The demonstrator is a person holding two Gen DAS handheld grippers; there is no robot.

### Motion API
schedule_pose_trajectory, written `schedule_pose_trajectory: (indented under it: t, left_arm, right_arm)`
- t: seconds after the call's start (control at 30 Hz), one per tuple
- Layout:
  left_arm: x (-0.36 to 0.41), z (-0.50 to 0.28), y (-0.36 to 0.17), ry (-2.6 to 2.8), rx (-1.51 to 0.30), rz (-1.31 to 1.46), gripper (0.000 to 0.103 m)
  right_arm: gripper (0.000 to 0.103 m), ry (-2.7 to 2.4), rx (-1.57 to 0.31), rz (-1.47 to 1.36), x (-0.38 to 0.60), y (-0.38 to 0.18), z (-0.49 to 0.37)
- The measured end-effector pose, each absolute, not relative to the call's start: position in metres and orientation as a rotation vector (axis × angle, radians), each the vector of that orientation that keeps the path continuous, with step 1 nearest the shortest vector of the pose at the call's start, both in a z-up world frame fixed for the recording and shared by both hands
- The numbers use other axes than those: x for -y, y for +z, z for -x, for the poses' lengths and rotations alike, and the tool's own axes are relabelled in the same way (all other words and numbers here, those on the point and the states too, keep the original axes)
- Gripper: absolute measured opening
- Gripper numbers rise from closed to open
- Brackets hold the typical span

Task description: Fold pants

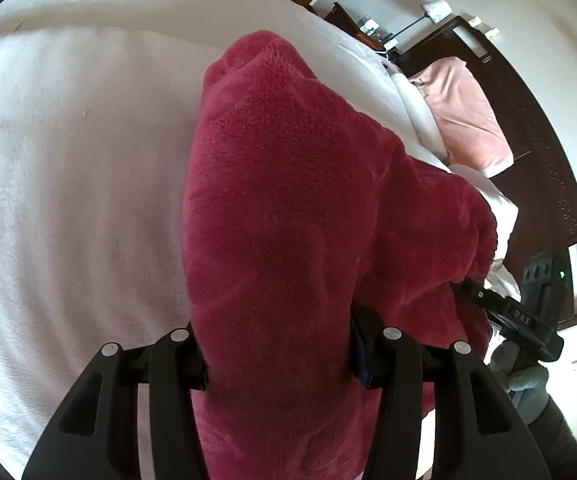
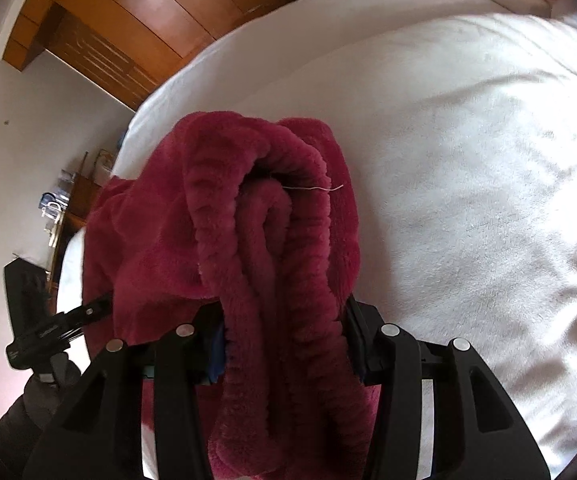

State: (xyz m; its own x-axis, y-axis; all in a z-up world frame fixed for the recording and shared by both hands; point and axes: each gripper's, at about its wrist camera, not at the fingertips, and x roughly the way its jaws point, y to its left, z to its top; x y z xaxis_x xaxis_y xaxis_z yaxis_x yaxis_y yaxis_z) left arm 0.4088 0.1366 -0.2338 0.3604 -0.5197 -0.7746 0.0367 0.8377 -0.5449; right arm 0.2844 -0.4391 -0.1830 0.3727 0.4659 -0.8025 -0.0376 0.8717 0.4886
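Note:
The pants (image 1: 288,200) are dark red fleece and hang lifted over a white bed (image 1: 68,180). My left gripper (image 1: 278,356) is shut on a thick fold of them, which drapes over its fingers and hides the tips. My right gripper (image 2: 284,344) is shut on the bunched, ribbed waistband (image 2: 272,216). The right gripper also shows in the left wrist view (image 1: 520,316), at the cloth's right edge. The left gripper shows in the right wrist view (image 2: 60,328), at the cloth's left edge.
A white fleece blanket (image 2: 468,200) covers the bed. A pink pillow (image 1: 468,108) leans on a dark headboard (image 1: 548,160). A wooden wardrobe (image 2: 108,28) stands beyond the bed. A side table with small items (image 2: 60,208) stands by the wall.

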Motion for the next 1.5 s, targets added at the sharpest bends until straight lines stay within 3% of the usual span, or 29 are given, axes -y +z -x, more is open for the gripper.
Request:
schedule_pose_trajectory:
  t: [0.2,0.5,0.77,1.0,1.07,1.2,1.5]
  left_arm:
    - [-0.139,-0.406,-0.236,-0.319,-1.172,0.441,0.066]
    - [-0.132,-0.384,-0.202,-0.247,-1.118,0.26,0.068]
    - [-0.123,-0.354,-0.181,-0.21,-1.06,0.166,0.068]
    - [-0.119,-0.341,-0.197,-0.224,-1.101,0.13,0.068]
    - [-0.114,-0.34,-0.205,-0.226,-1.115,0.104,0.068]
    - [-0.102,-0.337,-0.217,-0.24,-1.125,0.068,0.073]
    - [-0.092,-0.326,-0.214,-0.215,-1.115,-0.03,0.072]
  right_arm:
    - [0.055,0.303,-1.167,-0.438,0.438,-0.191,-0.28]
    - [0.056,0.208,-1.084,-0.34,0.456,-0.147,-0.25]
    - [0.056,0.158,-0.916,-0.113,0.401,-0.091,-0.228]
    - [0.056,0.239,-1.037,-0.054,0.36,-0.134,-0.239]
    - [0.049,0.206,-1.07,-0.069,0.37,-0.152,-0.25]
    - [0.047,0.178,-1.12,-0.093,0.374,-0.185,-0.263]
    - [0.048,0.172,-1.108,-0.055,0.367,-0.168,-0.248]
